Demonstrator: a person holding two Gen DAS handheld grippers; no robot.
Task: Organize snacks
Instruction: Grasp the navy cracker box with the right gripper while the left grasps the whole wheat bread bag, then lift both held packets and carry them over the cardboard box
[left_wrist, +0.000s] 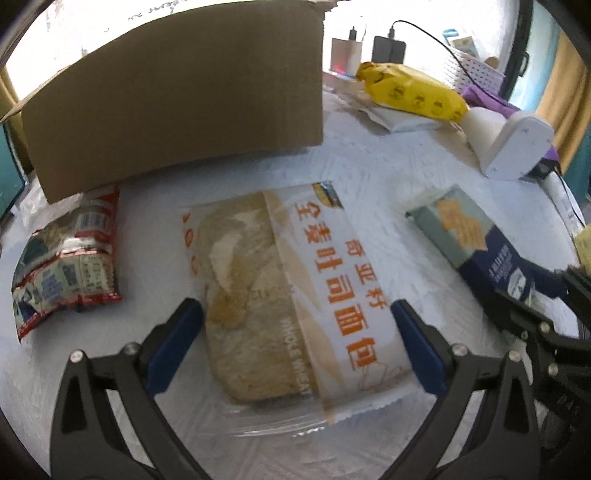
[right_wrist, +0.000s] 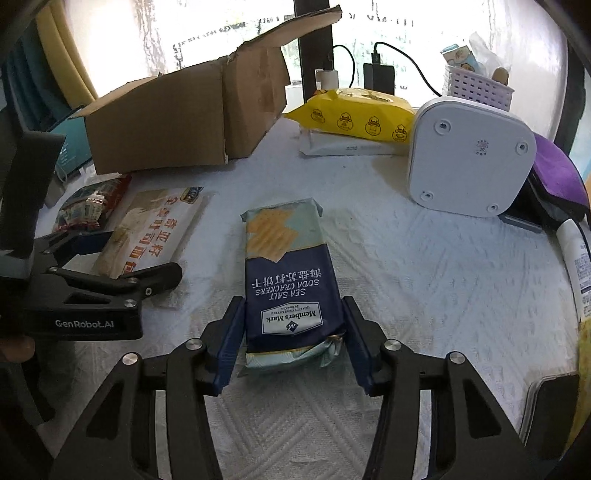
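A whole wheat bread pack (left_wrist: 288, 280) with orange print lies on the white cloth. My left gripper (left_wrist: 297, 325) is open with its fingers on either side of the pack, and it also shows in the right wrist view (right_wrist: 122, 258). A blue soda cracker pack (right_wrist: 288, 280) lies flat, also seen at right in the left wrist view (left_wrist: 480, 243). My right gripper (right_wrist: 293, 325) straddles its near end, with its blue pads (right_wrist: 231, 332) close to the pack's sides. A red snack bag (left_wrist: 66, 258) lies to the left by an open cardboard box (left_wrist: 173, 103).
A yellow wipes pack (right_wrist: 354, 114) on a white pack, a white square device (right_wrist: 469, 155), a purple cloth (right_wrist: 557, 173), a white basket (right_wrist: 476, 88) and chargers stand at the back and right. A tube (right_wrist: 576, 258) lies at the right edge. A tablet (right_wrist: 70, 147) is far left.
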